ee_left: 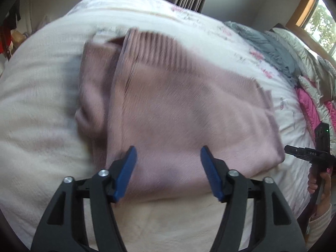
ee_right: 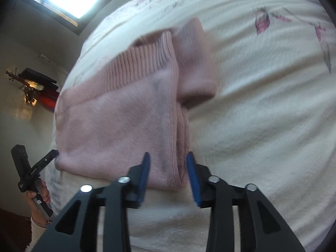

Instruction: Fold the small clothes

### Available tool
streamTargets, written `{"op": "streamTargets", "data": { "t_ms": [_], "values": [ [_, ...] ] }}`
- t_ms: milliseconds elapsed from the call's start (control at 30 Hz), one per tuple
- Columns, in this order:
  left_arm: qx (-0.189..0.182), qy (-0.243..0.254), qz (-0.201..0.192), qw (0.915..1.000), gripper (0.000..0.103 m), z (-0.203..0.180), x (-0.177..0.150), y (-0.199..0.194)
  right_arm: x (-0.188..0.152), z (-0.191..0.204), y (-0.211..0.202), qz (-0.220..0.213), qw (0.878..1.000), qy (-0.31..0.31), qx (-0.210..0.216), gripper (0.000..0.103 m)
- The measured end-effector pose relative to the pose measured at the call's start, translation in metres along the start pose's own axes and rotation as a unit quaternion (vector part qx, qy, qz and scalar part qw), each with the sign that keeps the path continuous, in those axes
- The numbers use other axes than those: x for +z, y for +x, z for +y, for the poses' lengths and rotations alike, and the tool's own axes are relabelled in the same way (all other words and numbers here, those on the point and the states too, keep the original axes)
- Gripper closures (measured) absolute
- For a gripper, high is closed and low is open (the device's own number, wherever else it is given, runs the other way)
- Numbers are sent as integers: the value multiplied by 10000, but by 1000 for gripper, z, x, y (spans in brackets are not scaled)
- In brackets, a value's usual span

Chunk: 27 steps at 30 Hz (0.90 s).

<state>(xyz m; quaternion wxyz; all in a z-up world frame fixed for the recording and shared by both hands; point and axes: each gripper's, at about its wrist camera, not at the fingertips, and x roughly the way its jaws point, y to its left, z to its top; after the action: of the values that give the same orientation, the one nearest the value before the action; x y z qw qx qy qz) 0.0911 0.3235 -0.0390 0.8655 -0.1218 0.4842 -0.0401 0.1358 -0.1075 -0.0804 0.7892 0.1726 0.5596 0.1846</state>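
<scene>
Blue-padded left tongs (ee_left: 168, 172) hover apart and empty just above the near edge of the pink sweater (ee_left: 178, 109), which lies folded on the white bedspread (ee_left: 42, 105), its ribbed hem on the far side. Beyond the sweater's right corner we see the other tool held in a hand (ee_left: 321, 187).

From the right wrist, the right tongs (ee_right: 168, 174) stand apart at the sweater's near right corner, straddling its stacked edges without clamping. We judge a fold just laid; next we must pinch both near corners together and carry them toward the ribbed hem (ee_right: 142, 63).
</scene>
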Motion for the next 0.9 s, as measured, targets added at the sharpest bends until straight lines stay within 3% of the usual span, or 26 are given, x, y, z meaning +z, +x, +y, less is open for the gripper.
{"op": "streamTargets", "data": {
  "t_ms": [67, 200, 433, 700, 833, 900],
  "values": [
    [52, 56, -63, 10000, 29, -12, 11, 1, 10, 1, -7, -144, 9999, 27, -89, 46],
    [13, 29, 2, 10000, 27, -25, 26, 15, 24, -4, -1, -86, 9998, 179, 60, 39],
    [-131, -37, 105, 9999, 27, -38, 44, 49, 29, -21, 41, 191, 9965, 711, 398, 38],
    [-140, -244, 342, 9990, 27, -24, 47, 74, 39, -35, 62, 37, 9903, 1128, 809, 38],
    [-117, -176, 324, 9993, 27, -23, 45, 75, 47, -24, 66, 20, 9890, 1068, 1022, 48],
    [-89, -104, 322, 9994, 27, -23, 44, 75, 48, -17, 71, 76, 9872, 1044, 1203, 64]
  ]
}}
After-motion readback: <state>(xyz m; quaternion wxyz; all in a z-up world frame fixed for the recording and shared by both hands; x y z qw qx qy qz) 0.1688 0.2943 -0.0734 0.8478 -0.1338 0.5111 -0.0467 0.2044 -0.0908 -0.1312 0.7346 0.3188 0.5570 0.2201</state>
